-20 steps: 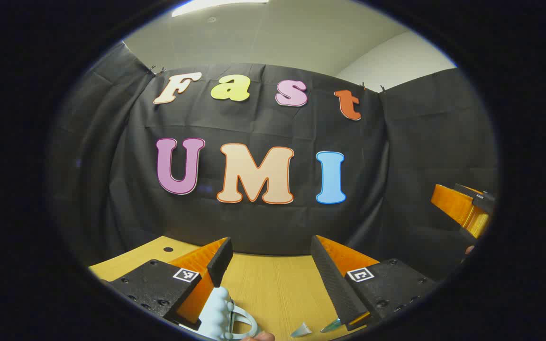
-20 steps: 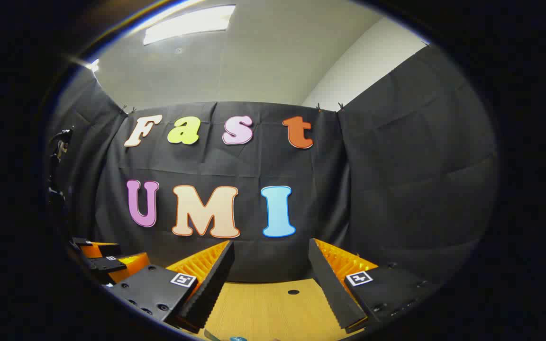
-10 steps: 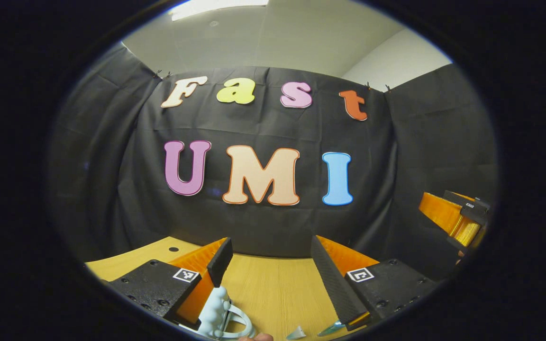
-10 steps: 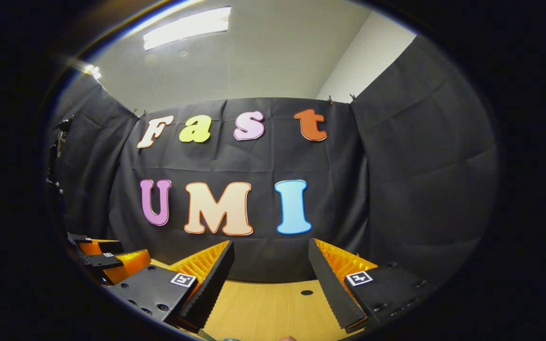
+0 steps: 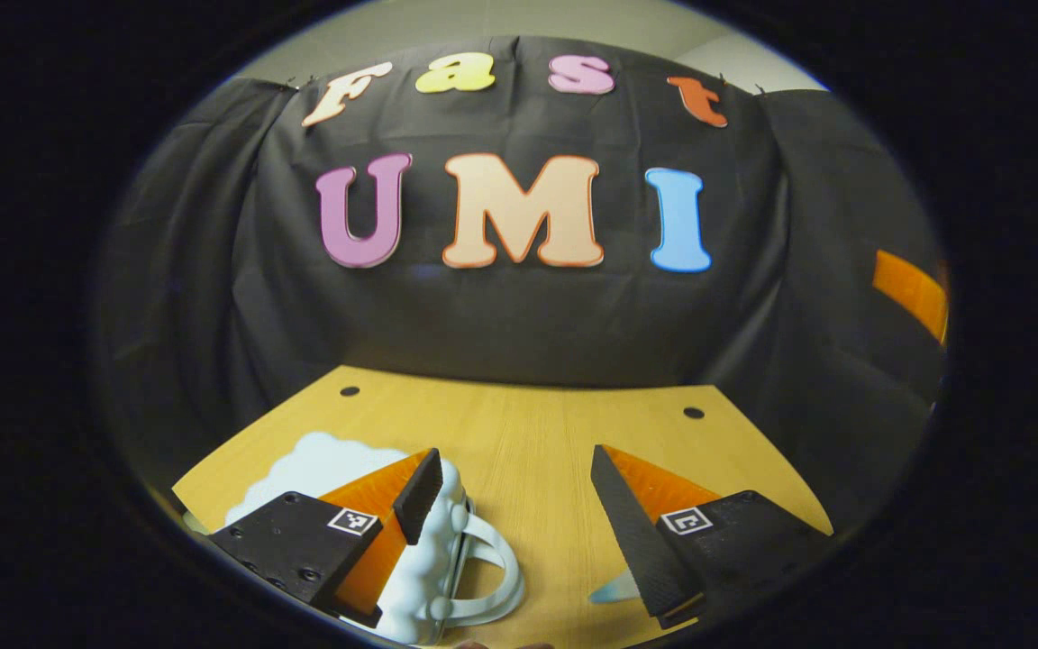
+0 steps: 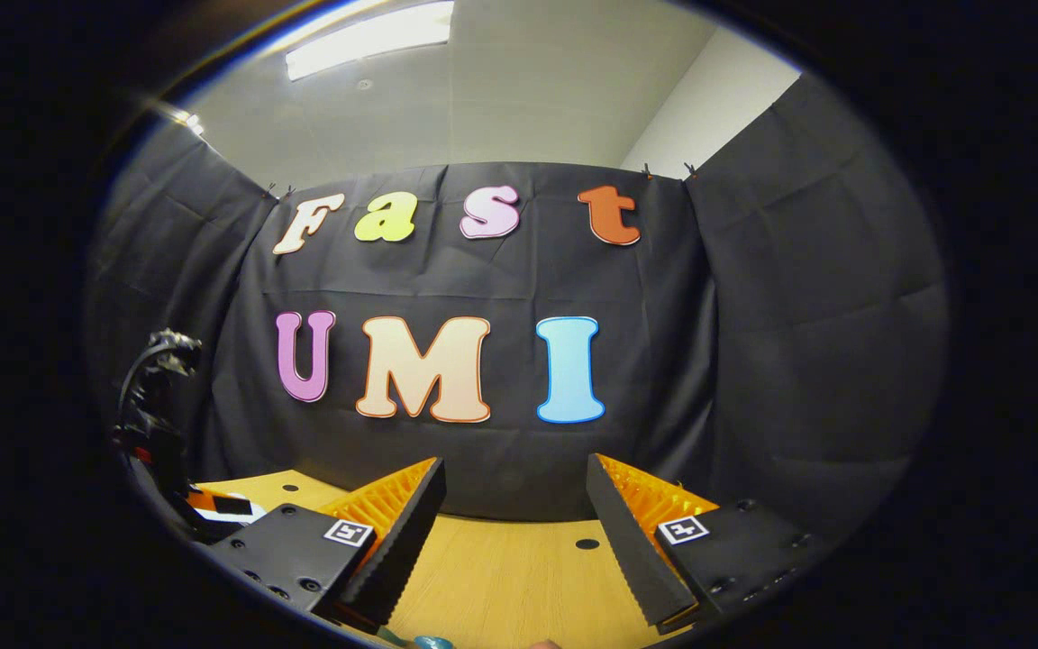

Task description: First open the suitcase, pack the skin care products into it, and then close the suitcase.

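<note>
With its jaws spread wide and empty, the left gripper (image 5: 514, 505) hovers just above the pale, closed suitcase (image 5: 433, 568), seemingly to reach its handle (image 5: 494, 577), while the right gripper (image 6: 514, 532), equally agape and empty, waits over the table (image 6: 510, 586).

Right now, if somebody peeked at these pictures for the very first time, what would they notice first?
Probably the puffy, cloud-shaped pale blue suitcase with its loop handle, sitting low on the wooden table in the left gripper view, partly behind the left gripper, whose fingers stand wide apart. In the right gripper view, the right gripper is open over bare wood too, with a small teal thing peeking in at the bottom edge.
</note>
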`<state>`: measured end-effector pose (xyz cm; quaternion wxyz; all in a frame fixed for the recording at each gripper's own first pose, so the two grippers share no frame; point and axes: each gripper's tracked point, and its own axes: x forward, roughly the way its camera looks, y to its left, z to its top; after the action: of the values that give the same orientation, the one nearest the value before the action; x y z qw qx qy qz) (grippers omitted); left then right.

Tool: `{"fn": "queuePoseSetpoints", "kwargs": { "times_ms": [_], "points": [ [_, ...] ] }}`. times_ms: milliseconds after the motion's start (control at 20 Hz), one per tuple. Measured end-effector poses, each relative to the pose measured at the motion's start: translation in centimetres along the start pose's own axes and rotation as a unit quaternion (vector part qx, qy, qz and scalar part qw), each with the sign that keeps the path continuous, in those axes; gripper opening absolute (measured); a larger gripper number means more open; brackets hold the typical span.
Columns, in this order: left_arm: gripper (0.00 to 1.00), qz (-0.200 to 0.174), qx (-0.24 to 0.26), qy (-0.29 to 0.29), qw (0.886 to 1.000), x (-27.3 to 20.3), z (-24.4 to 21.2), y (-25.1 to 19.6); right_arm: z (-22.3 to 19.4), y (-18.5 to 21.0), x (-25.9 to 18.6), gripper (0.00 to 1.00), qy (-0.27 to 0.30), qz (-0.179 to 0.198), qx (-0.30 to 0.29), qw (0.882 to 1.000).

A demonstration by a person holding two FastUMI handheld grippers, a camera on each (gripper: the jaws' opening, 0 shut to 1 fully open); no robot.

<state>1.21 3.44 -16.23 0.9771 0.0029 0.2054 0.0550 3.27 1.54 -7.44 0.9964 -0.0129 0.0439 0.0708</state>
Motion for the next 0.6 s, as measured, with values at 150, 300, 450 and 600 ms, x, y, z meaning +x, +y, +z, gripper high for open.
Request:
{"fn": "queuePoseSetpoints", "kwargs": {
  "times_ms": [150, 300, 450, 600],
  "points": [
    [0.98, -0.016, -0.017, 0.056, 0.998, 1.1, -3.5, -0.1, -2.1, 0.4, 0.1, 0.99, 0.034, -0.006, -0.013, 0.999],
    [0.98, -0.022, -0.02, 0.096, 0.995, 2.2, -6.1, 0.0, -2.5, 0.7, -0.1, 0.98, 0.046, -0.01, -0.03, 0.998],
    [0.95, -0.029, -0.021, 0.135, 0.99, 2.6, -7.9, -0.4, -3.1, 0.8, -0.2, 0.98, 0.054, -0.012, -0.049, 0.997],
    [0.95, -0.031, -0.035, 0.178, 0.983, 2.9, -10.2, -0.7, -4.1, 1.0, -0.3, 0.99, 0.074, -0.01, -0.046, 0.996]
  ]
}}
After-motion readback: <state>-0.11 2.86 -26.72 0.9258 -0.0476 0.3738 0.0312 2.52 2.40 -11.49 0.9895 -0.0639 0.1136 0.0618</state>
